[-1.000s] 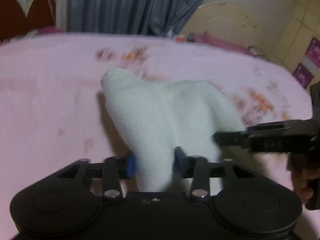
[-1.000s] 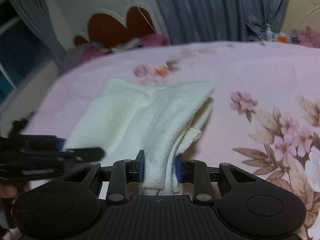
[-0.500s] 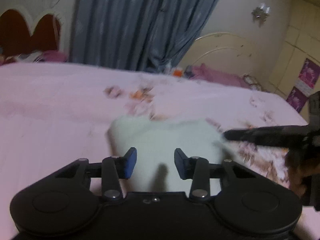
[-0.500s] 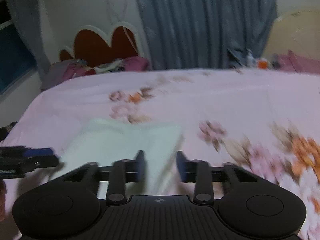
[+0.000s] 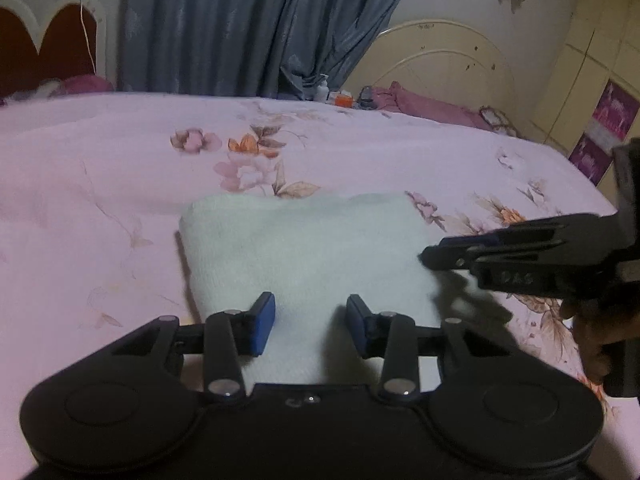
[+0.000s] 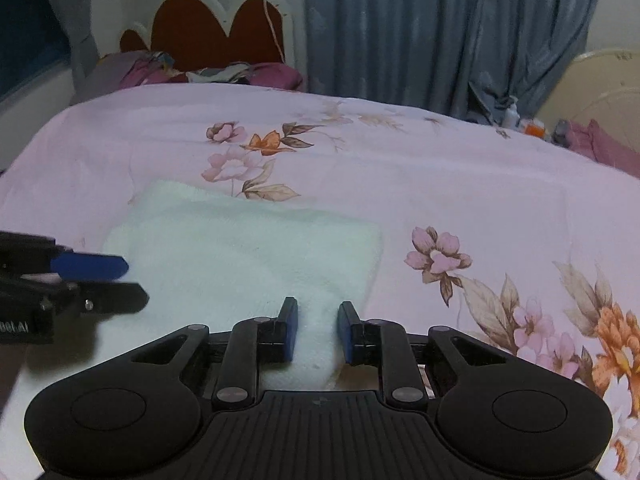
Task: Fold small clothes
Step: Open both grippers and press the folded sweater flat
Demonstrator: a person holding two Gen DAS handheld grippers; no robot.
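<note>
White knit garment [image 5: 308,248] lies folded flat on the pink floral bedspread [image 5: 100,184], near edge toward me. My left gripper [image 5: 310,326] hovers at that near edge, blue pads [image 5: 262,326] apart, cloth seen between them but nothing pinched as far as I can tell. My right gripper [image 6: 317,330] sits at the garment's right near corner, pads closer together with a gap left; cloth shows in the gap, not clearly clamped, view is soft there. From the left wrist view the right gripper [image 5: 430,256] pokes in from the right, tips just at the garment's right edge; a hand [image 5: 600,336] holds it. From the right wrist view the left gripper [image 6: 132,280] comes in from the left over the garment's left side. Blue curtain [image 6: 420,28] and red headboard [image 6: 216,28] behind the bed.
</note>
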